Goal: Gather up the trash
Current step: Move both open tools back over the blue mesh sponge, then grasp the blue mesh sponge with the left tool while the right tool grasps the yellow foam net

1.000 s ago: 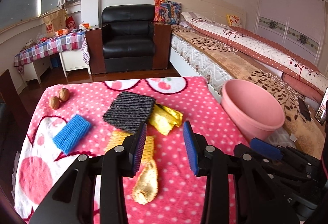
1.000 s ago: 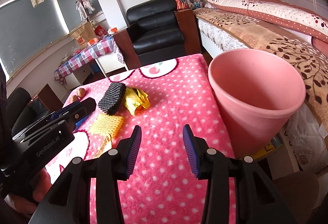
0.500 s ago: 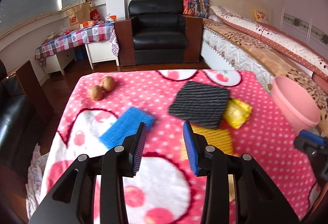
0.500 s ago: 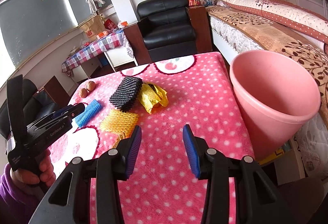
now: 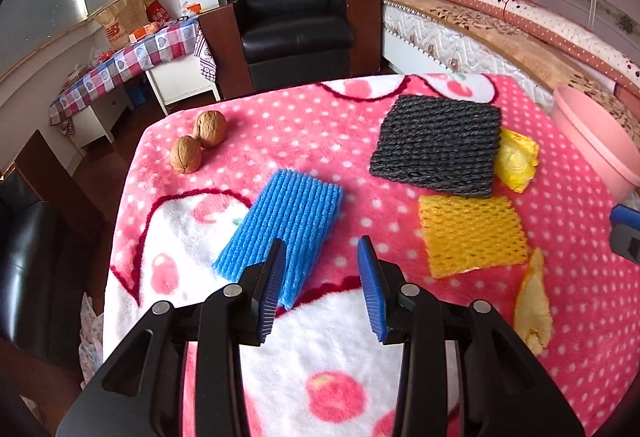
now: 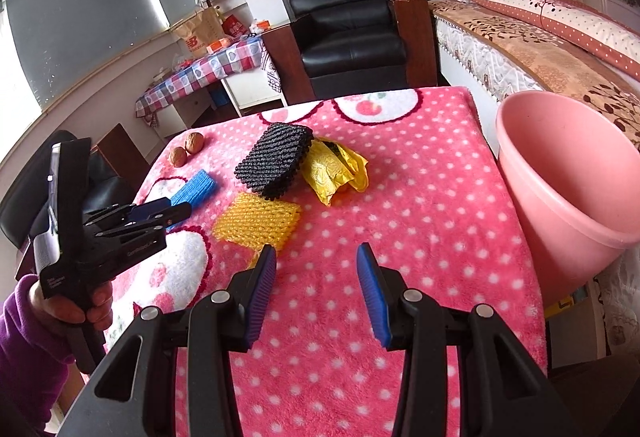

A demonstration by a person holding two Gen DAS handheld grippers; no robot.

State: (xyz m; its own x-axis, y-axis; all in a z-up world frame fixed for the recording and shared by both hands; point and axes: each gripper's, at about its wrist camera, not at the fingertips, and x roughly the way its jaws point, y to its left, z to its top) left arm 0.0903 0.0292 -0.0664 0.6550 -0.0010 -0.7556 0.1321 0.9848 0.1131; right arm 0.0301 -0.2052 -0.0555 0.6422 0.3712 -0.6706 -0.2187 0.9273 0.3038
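Trash is spread across the pink spotted blanket (image 5: 420,117): a blue foam net (image 5: 286,225), black foam net (image 5: 438,143), yellow foam net (image 5: 470,237), yellow wrapper (image 5: 516,159) and a peel (image 5: 532,311). The left gripper (image 5: 320,281) is held spread and empty just over the blue net's near edge, seemingly lined up for a grab. The right gripper (image 6: 316,287) is kept unclenched, nothing held, beside the pink bin (image 6: 568,189) at the table edge.

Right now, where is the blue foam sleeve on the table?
In the left wrist view the blue foam sleeve lies on the pink blanket, just ahead of the open left tool, with two walnuts beyond it to the left and the black foam net to its right.
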